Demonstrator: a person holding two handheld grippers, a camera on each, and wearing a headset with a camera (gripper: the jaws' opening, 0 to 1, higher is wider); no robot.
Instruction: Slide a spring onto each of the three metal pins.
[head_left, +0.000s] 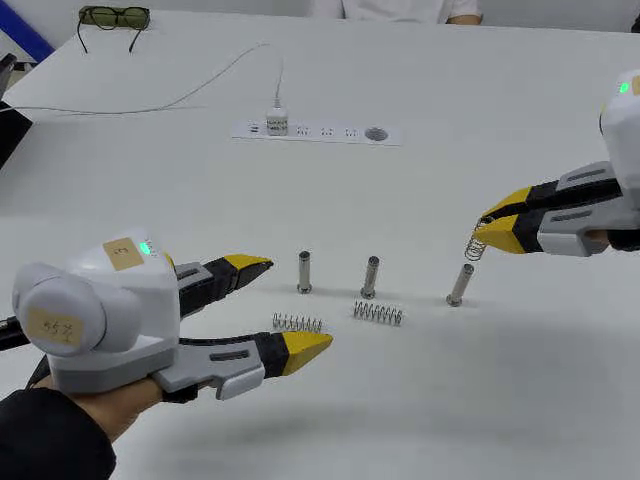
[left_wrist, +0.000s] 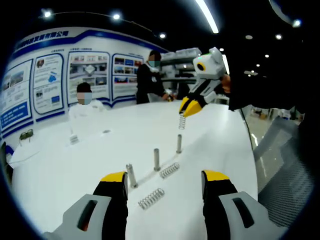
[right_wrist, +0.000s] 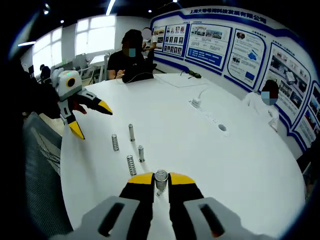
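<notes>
Head view has your right gripper (head_left: 487, 230) pinched shut on a spring (head_left: 476, 247), hanging tilted just above the right-hand pin (head_left: 461, 284), while your left gripper (head_left: 298, 303) hovers wide and empty towards the near edge of the table (head_left: 420, 420). Two spare springs (head_left: 297, 323) lie flat just in front of the other two pins (head_left: 304, 272). Judging by that tilt, the spring could snag on the pin's tip as you lower, knocking the pin over or popping free of your grip
</notes>
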